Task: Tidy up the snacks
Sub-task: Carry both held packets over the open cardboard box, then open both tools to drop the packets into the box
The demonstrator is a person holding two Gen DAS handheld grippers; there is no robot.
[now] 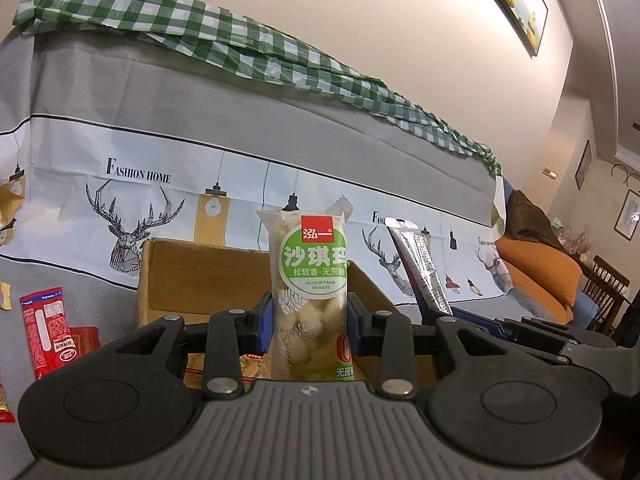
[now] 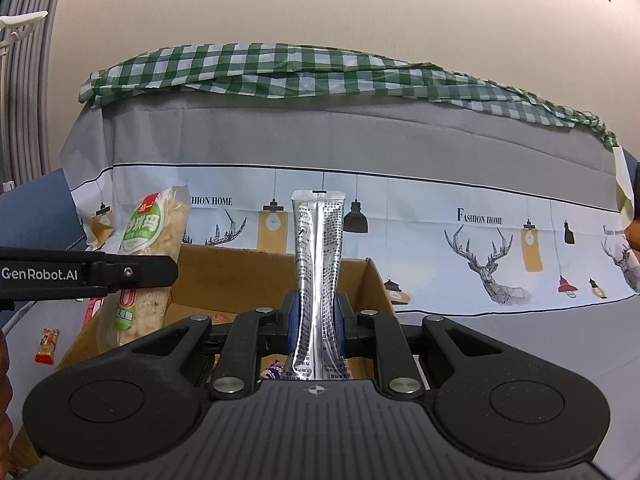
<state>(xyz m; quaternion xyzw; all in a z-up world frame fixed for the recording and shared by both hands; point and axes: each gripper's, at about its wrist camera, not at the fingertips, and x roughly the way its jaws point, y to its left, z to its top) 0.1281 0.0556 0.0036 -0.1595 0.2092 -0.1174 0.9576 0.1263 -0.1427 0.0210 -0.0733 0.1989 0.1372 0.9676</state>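
**2 snacks held upright over the cardboard box**

My left hand-held gripper (image 1: 310, 320) is clamped on a clear sachima packet (image 1: 308, 292) with a green round label, its blue pads pressing both sides of the lower half. The packet stands upright, its crimped top at 12 o'clock from the jaws. My right hand-held gripper (image 2: 316, 320) is closed around a silver foil stick pouch (image 2: 318, 280), pinching it narrow near the middle; the pouch also stands upright.

Both snacks hang in front of an open cardboard box (image 1: 200, 276), which sits directly behind and below the fingers. In the right wrist view the left gripper's arm crosses at 9 o'clock, with the sachima packet tilted over the box's left wall. In the left wrist view the silver pouch leans at 3 o'clock, just beside the box's right edge.

A red packet (image 1: 46, 328) lies on the gray surface at 9 o'clock, left of the box. A small orange-wrapped candy (image 2: 48, 345) lies at 8 o'clock in the right wrist view. Behind everything hangs a gray deer-print cloth (image 2: 480, 240), topped by a green checked cloth (image 2: 280, 68).
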